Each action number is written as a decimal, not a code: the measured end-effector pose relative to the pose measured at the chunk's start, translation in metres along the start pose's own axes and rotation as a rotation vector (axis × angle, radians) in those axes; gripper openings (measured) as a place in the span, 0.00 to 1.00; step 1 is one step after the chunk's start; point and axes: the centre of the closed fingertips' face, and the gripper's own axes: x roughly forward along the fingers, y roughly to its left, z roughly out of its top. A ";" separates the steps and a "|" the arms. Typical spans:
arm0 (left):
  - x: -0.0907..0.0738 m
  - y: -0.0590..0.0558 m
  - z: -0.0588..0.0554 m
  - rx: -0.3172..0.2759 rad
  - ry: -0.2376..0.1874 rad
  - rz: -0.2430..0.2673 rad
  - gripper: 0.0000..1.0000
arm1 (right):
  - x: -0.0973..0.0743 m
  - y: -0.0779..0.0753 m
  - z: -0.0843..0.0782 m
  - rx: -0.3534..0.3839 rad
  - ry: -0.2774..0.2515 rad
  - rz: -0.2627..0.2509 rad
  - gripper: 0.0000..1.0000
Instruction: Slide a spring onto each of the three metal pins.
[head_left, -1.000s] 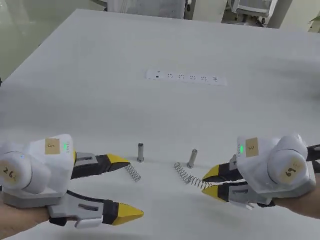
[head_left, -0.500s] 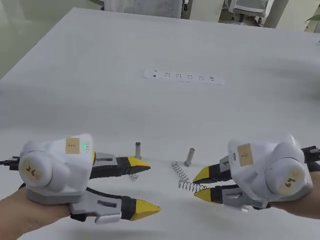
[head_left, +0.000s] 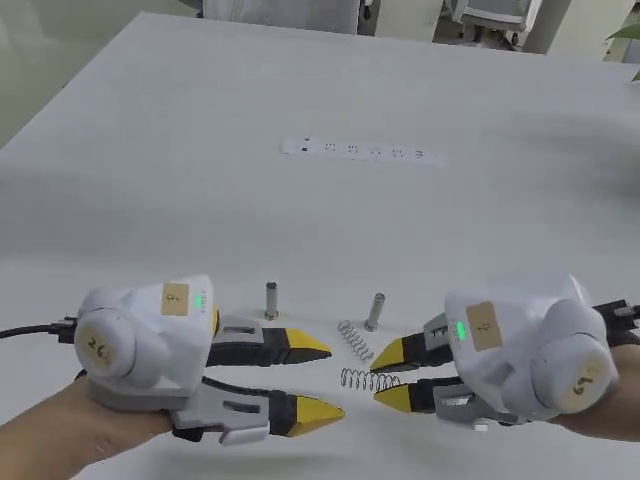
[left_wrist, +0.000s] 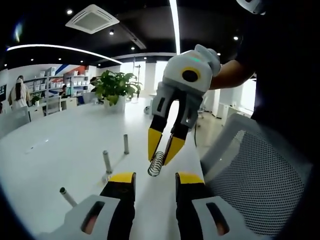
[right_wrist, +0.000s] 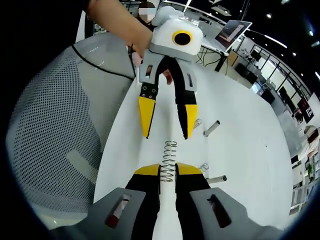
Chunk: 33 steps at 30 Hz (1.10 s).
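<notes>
The right gripper clenches one end of a spring that juts level, seemingly just above the surface, toward the left gripper and its spread, empty fingers, the nearest upright pin close beyond.

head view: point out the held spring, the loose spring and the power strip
held spring (head_left: 365, 379), head view, middle coils
loose spring (head_left: 353, 339), head view, middle coils
power strip (head_left: 360, 151), head view, middle of its top

Left gripper and right gripper: white shells, yellow tips
Green lights are glowing beside their tan labels.
</notes>
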 end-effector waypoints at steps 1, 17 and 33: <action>0.001 0.000 0.000 -0.002 -0.003 -0.002 0.25 | 0.000 0.001 0.000 -0.002 -0.001 0.001 0.08; 0.014 -0.004 0.002 0.022 -0.012 -0.028 0.12 | 0.005 0.005 0.000 -0.010 -0.032 0.003 0.08; 0.020 -0.007 0.001 0.030 -0.005 -0.032 0.04 | 0.002 0.005 0.004 -0.002 -0.057 -0.006 0.08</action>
